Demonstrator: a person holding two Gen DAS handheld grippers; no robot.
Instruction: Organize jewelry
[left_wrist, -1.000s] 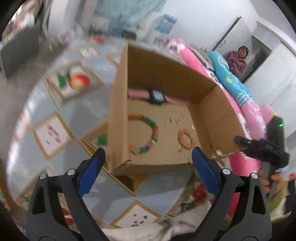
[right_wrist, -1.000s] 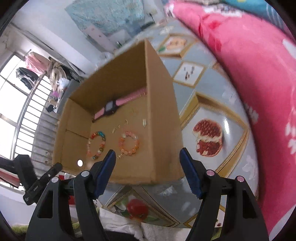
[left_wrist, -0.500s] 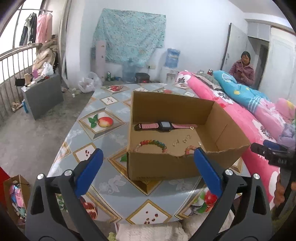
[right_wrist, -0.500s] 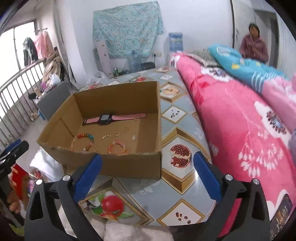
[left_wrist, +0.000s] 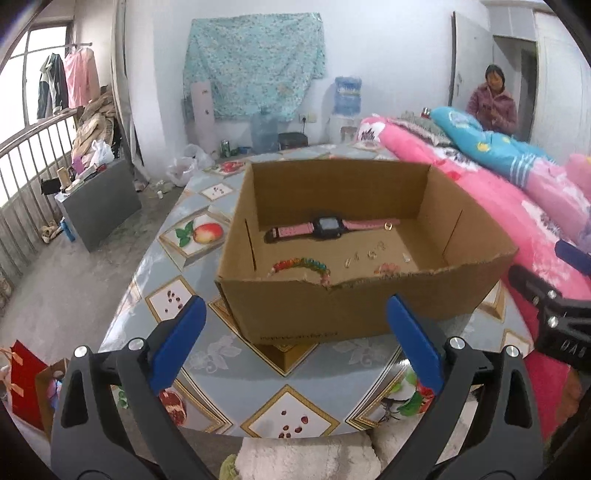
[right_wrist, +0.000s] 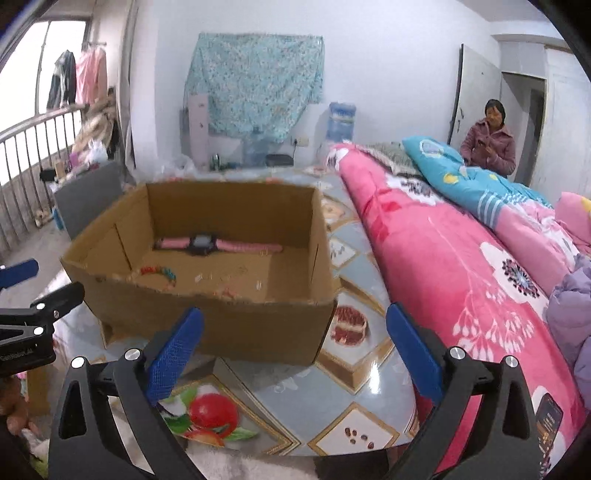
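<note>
An open cardboard box (left_wrist: 303, 306) stands on the patterned table (left_wrist: 306, 373). Inside lie a pink-strapped watch (left_wrist: 328, 226) along the far wall, a multicoloured bead bracelet (left_wrist: 301, 265), a partly hidden orange bracelet (left_wrist: 388, 268) and some small metal pieces (left_wrist: 365, 255). My left gripper (left_wrist: 295, 321) hangs open in front of the box's near wall, with nothing between its fingers. The right wrist view shows the same box (right_wrist: 258, 325), the watch (right_wrist: 202, 243) and the bead bracelet (right_wrist: 159, 272). My right gripper (right_wrist: 291, 332) is open and empty before the box's near right corner.
A pink floral quilt (right_wrist: 454, 273) and a blue blanket (right_wrist: 469, 184) lie on the bed right of the table. A person (left_wrist: 493, 103) stands by the far doorway. A grey cabinet (left_wrist: 98, 206) and a railing (left_wrist: 26, 177) are at the left.
Both grippers have drawn back and tilted up from over the box, so the views now look level across the room. The right gripper's fingers have spread wider.
</note>
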